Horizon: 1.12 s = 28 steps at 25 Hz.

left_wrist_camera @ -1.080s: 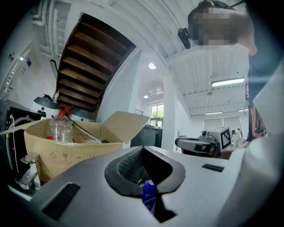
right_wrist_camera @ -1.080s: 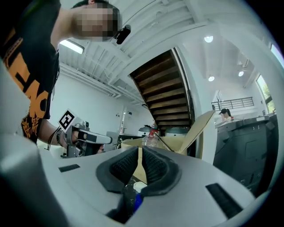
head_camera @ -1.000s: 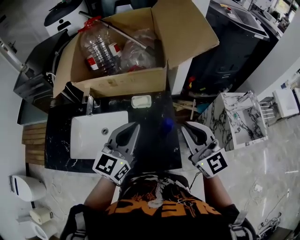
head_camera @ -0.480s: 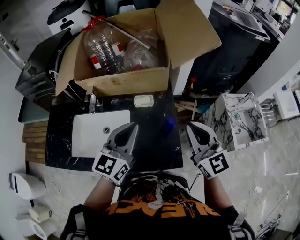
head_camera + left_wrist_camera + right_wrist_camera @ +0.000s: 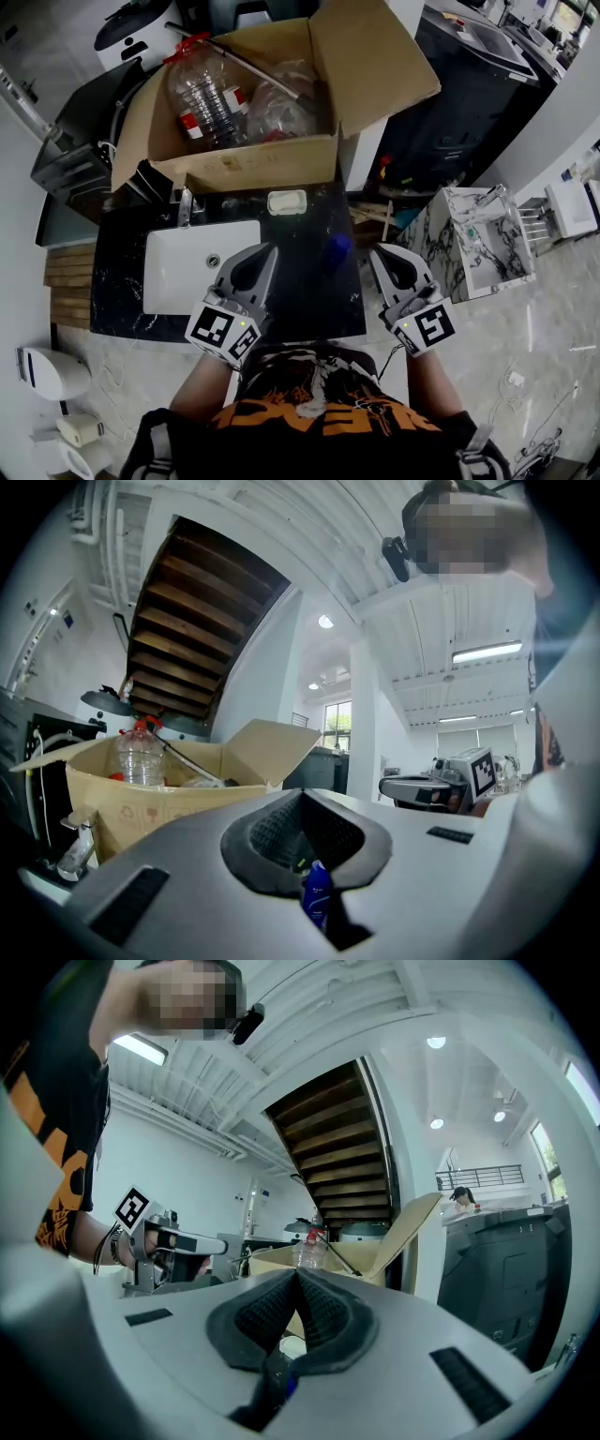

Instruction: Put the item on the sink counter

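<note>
Small blue plastic bottle: stands on the counter, at 3 o'clock from the basin and near the counter's right edge – held by nothing. In the left gripper view it shows upright, with a pale label, through the gap below the jaws.
Black white-veined stone sink counter: carries the basin, the tap, the soap dish and the bottle.
White rectangular basin: set into the counter's left half, with its drain towards the back.
Chrome tap: at 12 o'clock from the basin, by the back edge.
Pale rectangular soap dish: at 11 o'clock from the bottle, by the back edge, apart from it.
Left gripper: over the counter at 8 o'clock from the bottle, its tips pointing to 1 o'clock. Its own view shows the two dark ribbed pads pressed together with nothing between them.
Right gripper: at 3 o'clock from the bottle, just past the counter's right edge, apart from the bottle. Its own view shows the pads meeting along one seam – nothing pinched.
Open brown cardboard box: at 12 o'clock from the counter, behind its back edge, flaps raised.
Clear plastic bottles with red labels: lie inside the box among crumpled clear plastic.
White grey-veined marble stand: at 3 o'clock from the counter, well apart from it.
</note>
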Each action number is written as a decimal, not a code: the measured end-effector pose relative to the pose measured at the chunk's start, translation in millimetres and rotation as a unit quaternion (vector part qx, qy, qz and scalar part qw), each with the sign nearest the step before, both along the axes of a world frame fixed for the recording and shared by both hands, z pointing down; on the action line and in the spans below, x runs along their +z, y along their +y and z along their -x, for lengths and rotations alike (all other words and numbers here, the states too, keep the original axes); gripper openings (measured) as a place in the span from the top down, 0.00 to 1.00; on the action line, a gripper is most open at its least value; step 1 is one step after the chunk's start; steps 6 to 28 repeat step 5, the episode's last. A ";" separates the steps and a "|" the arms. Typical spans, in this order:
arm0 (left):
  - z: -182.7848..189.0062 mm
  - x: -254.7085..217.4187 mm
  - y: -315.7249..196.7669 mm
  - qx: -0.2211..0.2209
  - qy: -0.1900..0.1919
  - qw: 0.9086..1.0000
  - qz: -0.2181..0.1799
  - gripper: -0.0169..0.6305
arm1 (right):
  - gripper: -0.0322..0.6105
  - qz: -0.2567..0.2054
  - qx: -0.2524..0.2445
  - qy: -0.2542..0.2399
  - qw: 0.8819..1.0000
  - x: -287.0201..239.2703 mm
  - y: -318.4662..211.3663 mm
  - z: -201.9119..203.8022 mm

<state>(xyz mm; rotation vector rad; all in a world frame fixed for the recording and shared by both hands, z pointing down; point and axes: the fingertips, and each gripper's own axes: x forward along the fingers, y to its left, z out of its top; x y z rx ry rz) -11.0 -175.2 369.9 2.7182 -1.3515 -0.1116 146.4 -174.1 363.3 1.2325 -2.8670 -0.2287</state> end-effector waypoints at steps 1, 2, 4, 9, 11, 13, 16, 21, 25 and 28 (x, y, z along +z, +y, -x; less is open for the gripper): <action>-0.3 0.0 0.3 0.001 0.000 1.000 0.000 0.95 | 0.93 0.001 0.000 0.001 1.000 0.2 0.3 -0.1; -0.4 -0.2 0.3 0.001 0.000 1.000 0.000 0.95 | 0.93 0.001 0.000 0.002 1.000 0.1 0.4 0.0; -0.4 -0.8 -0.3 0.001 0.000 1.000 0.000 0.95 | 0.93 0.000 0.000 0.003 1.000 -0.4 0.6 0.3; -0.5 -1.0 -0.7 0.000 0.001 1.000 0.000 0.95 | 0.93 0.000 0.000 0.003 1.000 -0.6 0.7 0.5; -0.5 -1.0 -0.7 0.000 0.001 1.000 0.000 0.95 | 0.93 0.000 0.000 0.003 1.000 -0.6 0.7 0.5; -0.5 -1.0 -0.7 0.000 0.001 1.000 0.000 0.95 | 0.93 0.000 0.000 0.003 1.000 -0.6 0.7 0.5; -0.5 -1.0 -0.7 0.000 0.001 1.000 0.000 0.95 | 0.93 0.000 0.000 0.003 1.000 -0.6 0.7 0.5; -0.5 -1.0 -0.7 0.000 0.001 1.000 0.000 0.95 | 0.93 0.000 0.000 0.003 1.000 -0.6 0.7 0.5; -0.5 -1.0 -0.7 0.000 0.001 1.000 0.000 0.95 | 0.93 0.000 0.000 0.003 1.000 -0.6 0.7 0.5; -0.5 -1.0 -0.7 0.000 0.001 1.000 0.000 0.95 | 0.93 0.000 0.000 0.003 1.000 -0.6 0.7 0.5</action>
